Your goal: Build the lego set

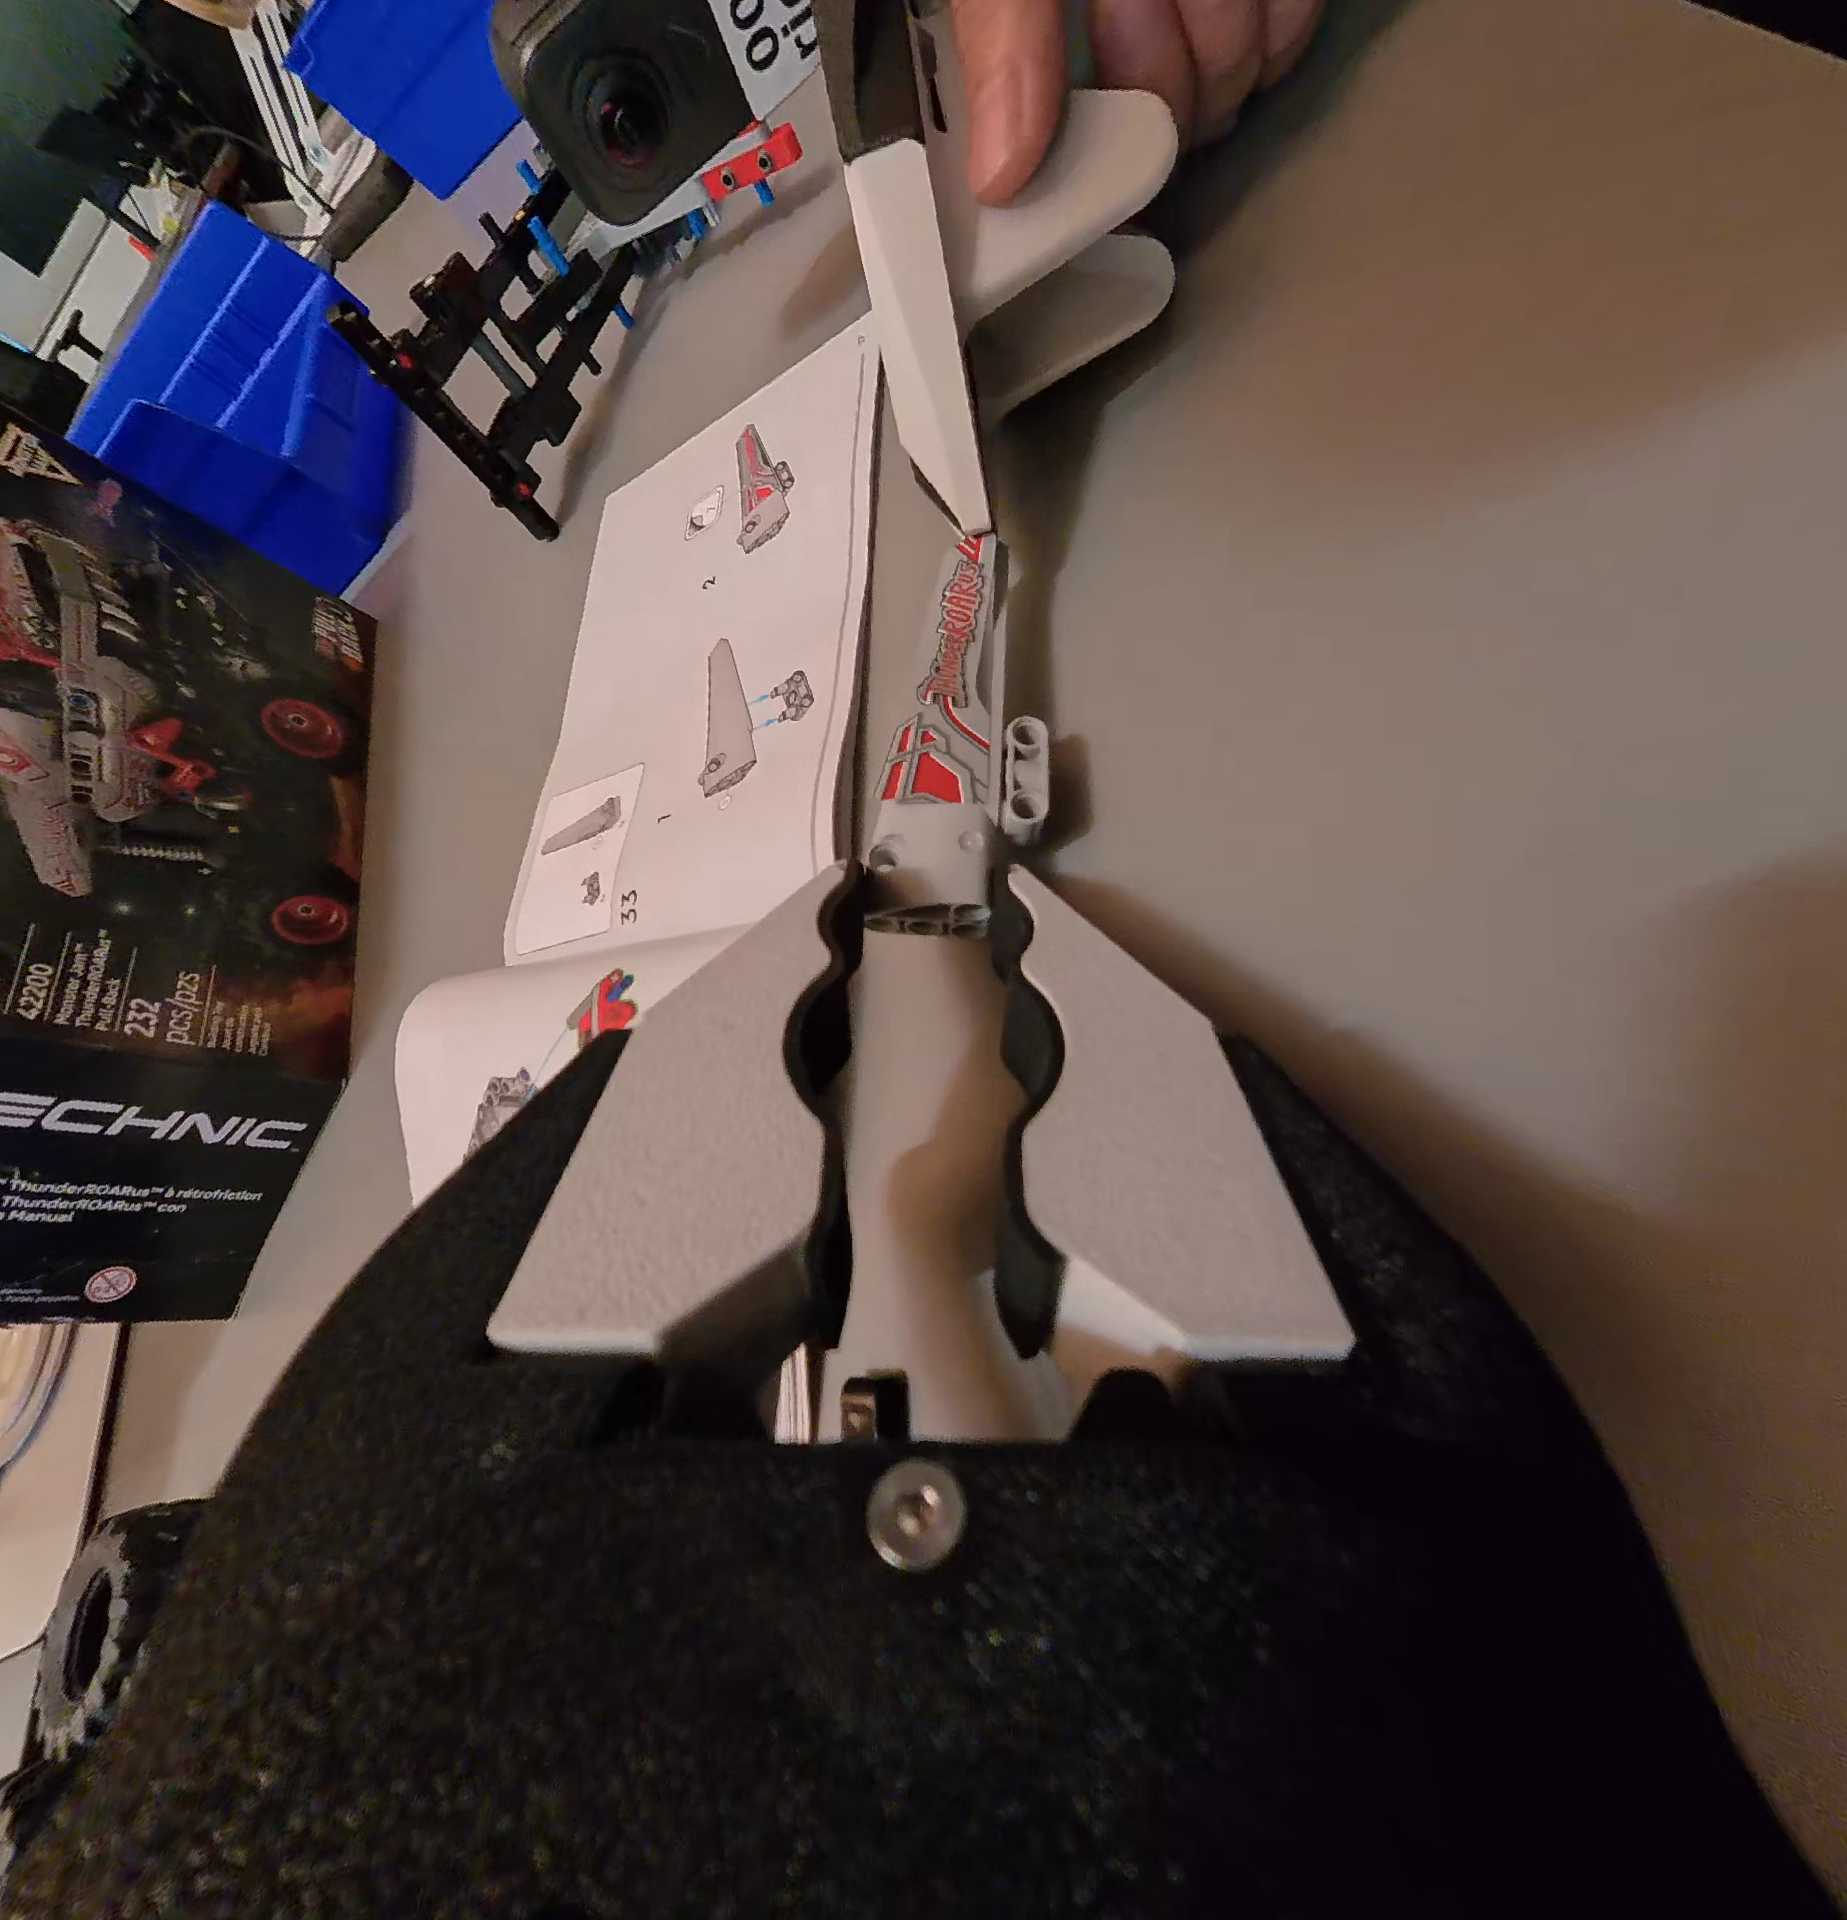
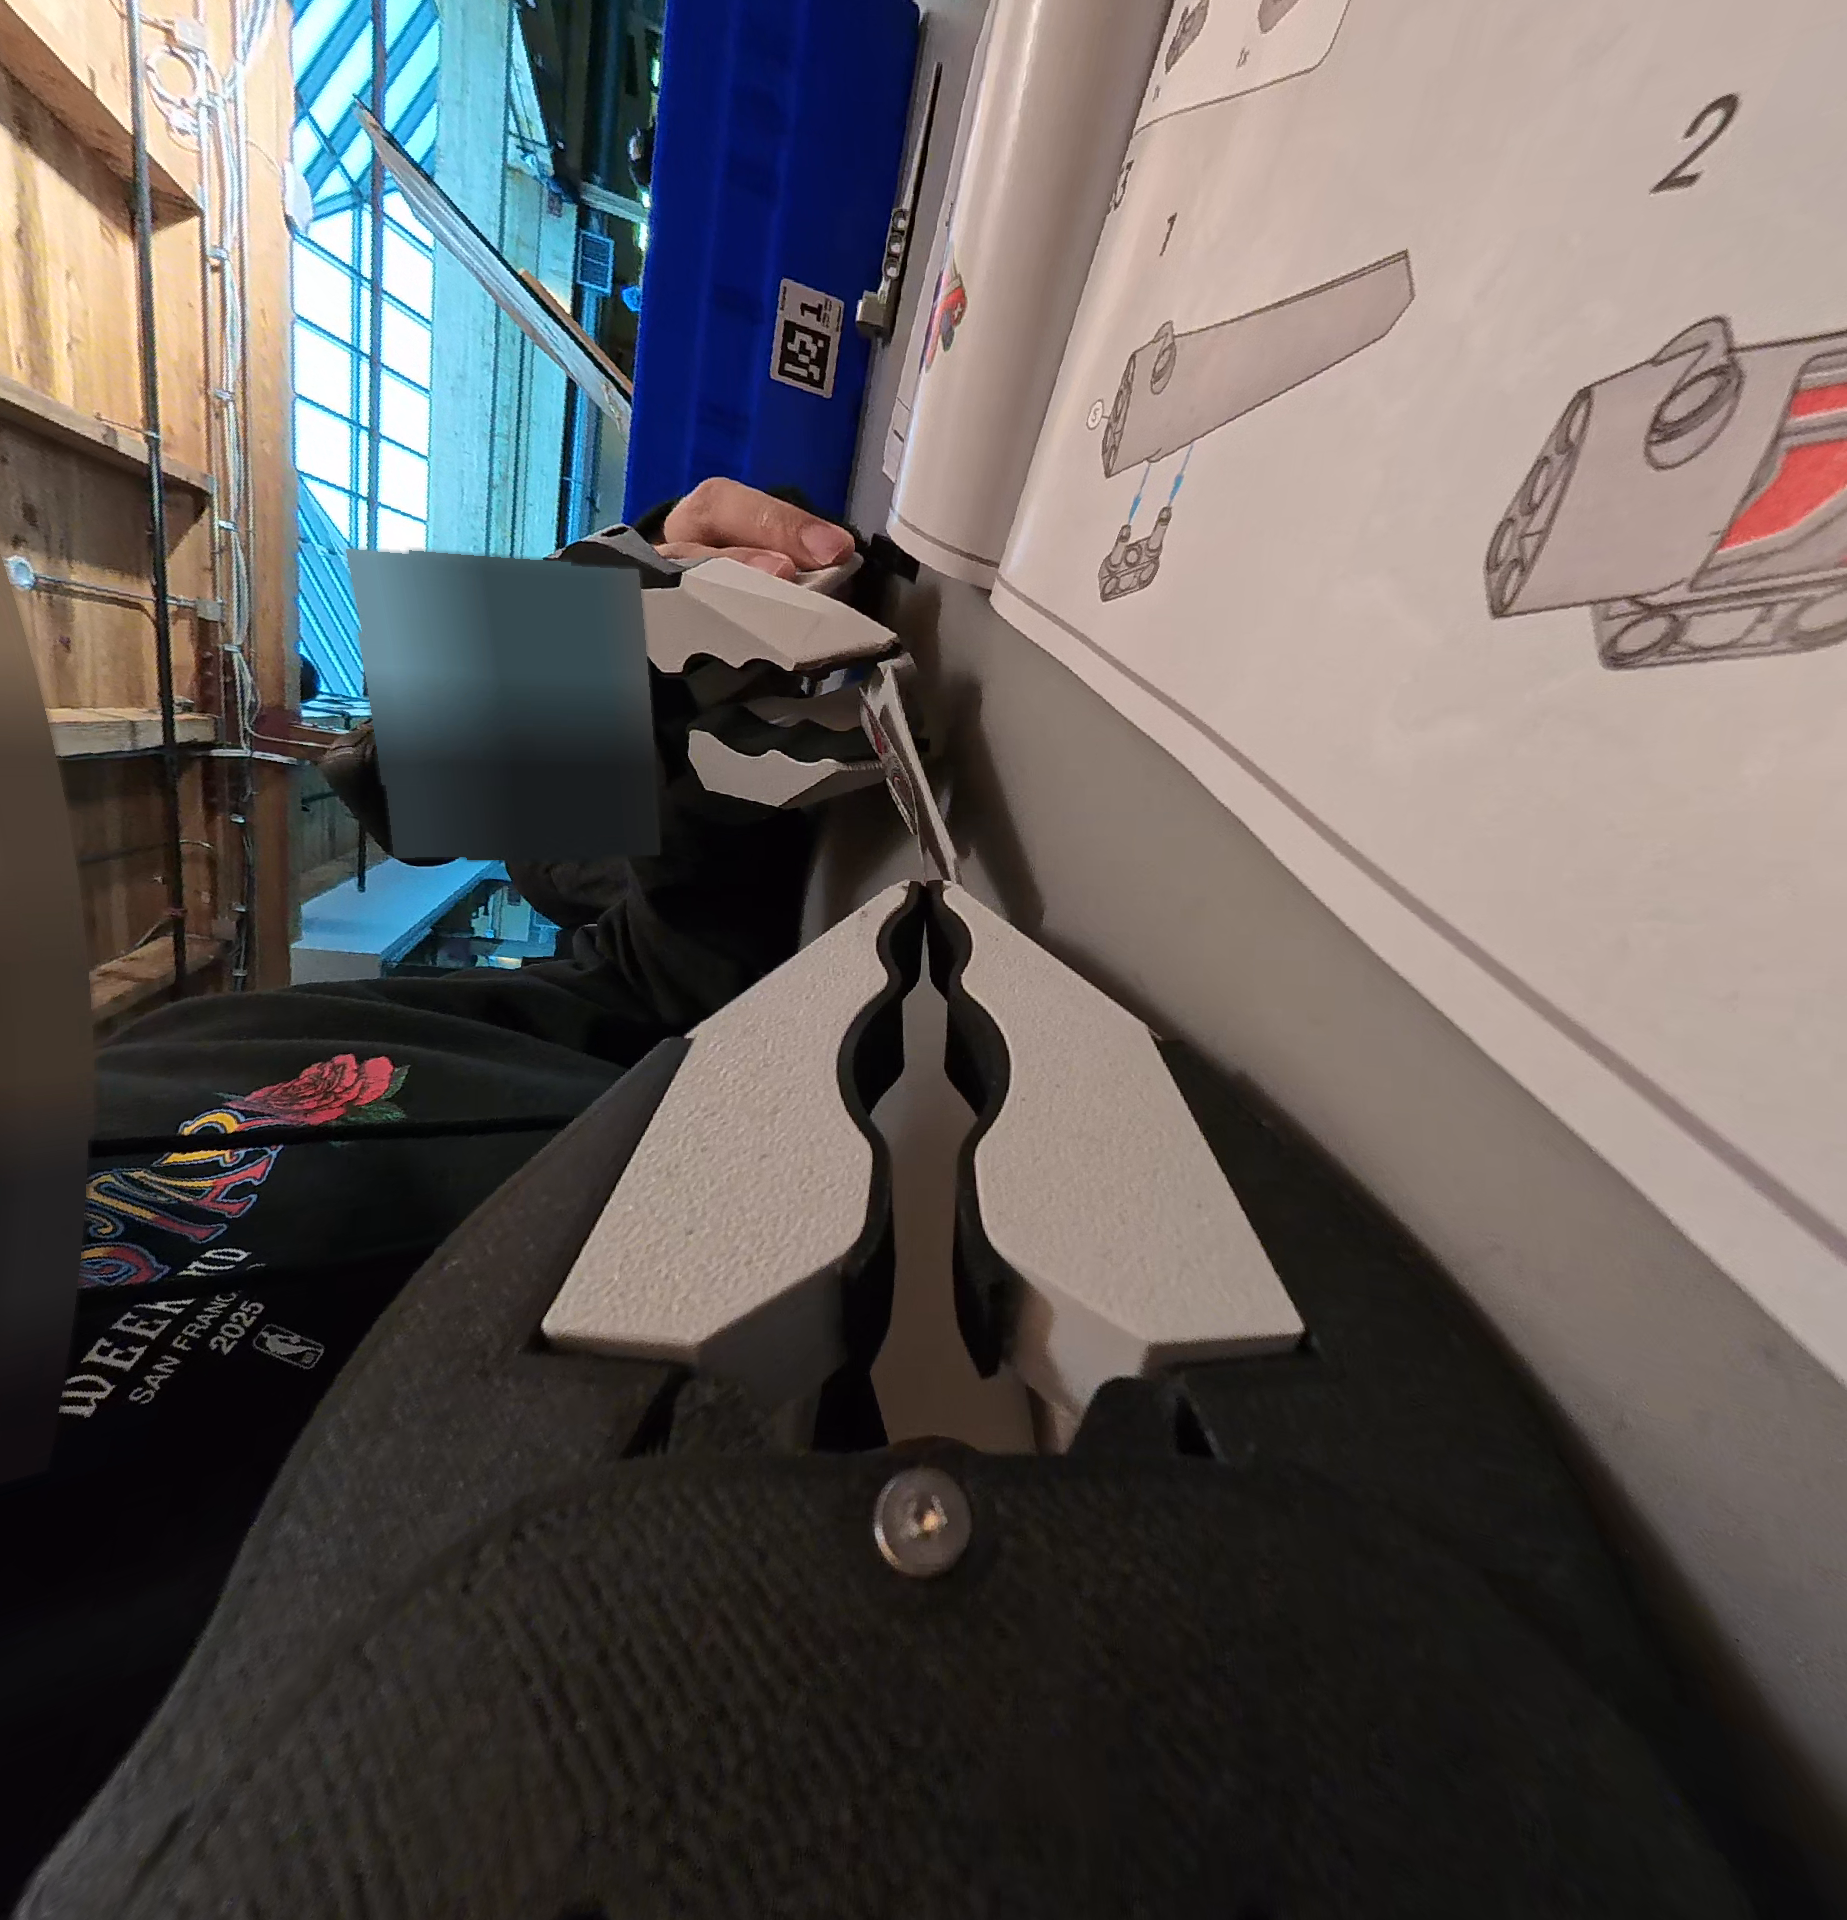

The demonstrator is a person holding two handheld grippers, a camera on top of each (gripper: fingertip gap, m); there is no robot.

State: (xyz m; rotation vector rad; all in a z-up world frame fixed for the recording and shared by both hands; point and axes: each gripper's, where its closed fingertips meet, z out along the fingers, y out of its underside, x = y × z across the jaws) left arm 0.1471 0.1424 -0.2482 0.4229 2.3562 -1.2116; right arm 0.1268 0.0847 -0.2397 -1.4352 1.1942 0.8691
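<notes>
The left tool (image 1: 924, 899) gripped the long grey stickered panel's (image 1: 950, 686) thick end; the right tool (image 2: 927, 896) pinched its thin tip. I judged that slim hold might slip, dropping the small grey connector (image 1: 1025, 766) onto the tabletop (image 1: 1470, 623).

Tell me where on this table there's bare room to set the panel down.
Bare grey table lies right of the stickered panel that both the left gripper and right gripper hold. Left is crowded: open instruction booklet, set box, blue bins, black frame assembly.
</notes>
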